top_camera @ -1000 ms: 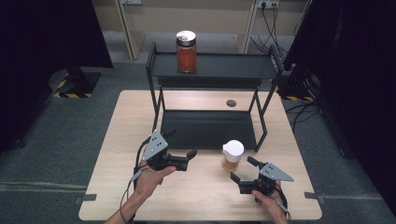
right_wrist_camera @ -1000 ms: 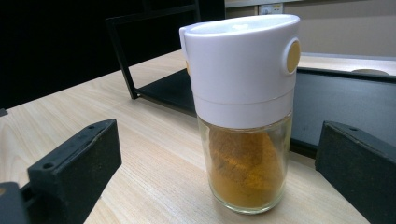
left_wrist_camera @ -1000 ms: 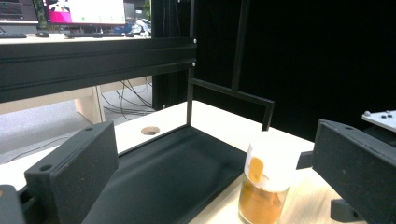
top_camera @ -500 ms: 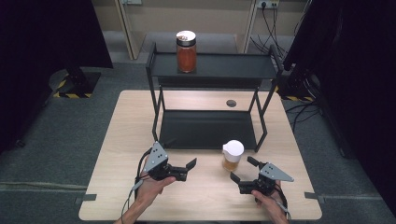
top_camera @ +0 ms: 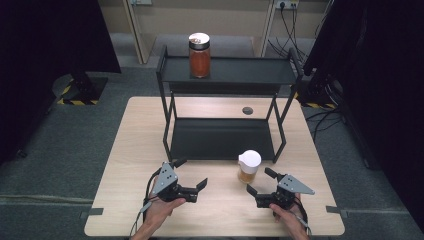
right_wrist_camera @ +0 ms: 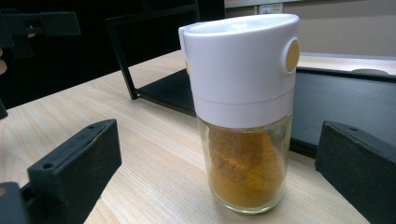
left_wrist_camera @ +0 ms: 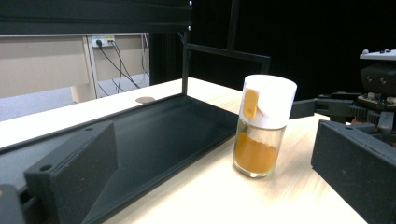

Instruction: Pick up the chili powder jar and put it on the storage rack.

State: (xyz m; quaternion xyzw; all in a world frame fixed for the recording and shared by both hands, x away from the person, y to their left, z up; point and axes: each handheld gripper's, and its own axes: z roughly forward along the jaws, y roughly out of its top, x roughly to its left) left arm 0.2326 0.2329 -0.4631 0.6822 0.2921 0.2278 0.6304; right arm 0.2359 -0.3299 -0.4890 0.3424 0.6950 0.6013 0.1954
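A glass spice shaker (top_camera: 249,166) with a white lid and orange powder stands upright on the wooden table, just in front of the black rack's lower shelf (top_camera: 220,137). My right gripper (top_camera: 260,181) is open just in front of it, with the shaker (right_wrist_camera: 245,116) close ahead between the spread jaws and not touched. To the left, my left gripper (top_camera: 191,173) is open and points right at the shaker (left_wrist_camera: 264,126) from farther off. On the rack's top shelf stands a jar (top_camera: 200,55) of red-orange contents with a dark lid.
The black two-level rack (top_camera: 165,100) takes up the middle and back of the table (top_camera: 135,130), with posts at its corners. A small dark round hole (top_camera: 247,110) lies in the table behind it. The right gripper (left_wrist_camera: 369,93) shows at the edge of the left gripper view.
My left gripper has drawn back toward the table's near edge, still open. The right gripper and the shaker have stayed where they were.
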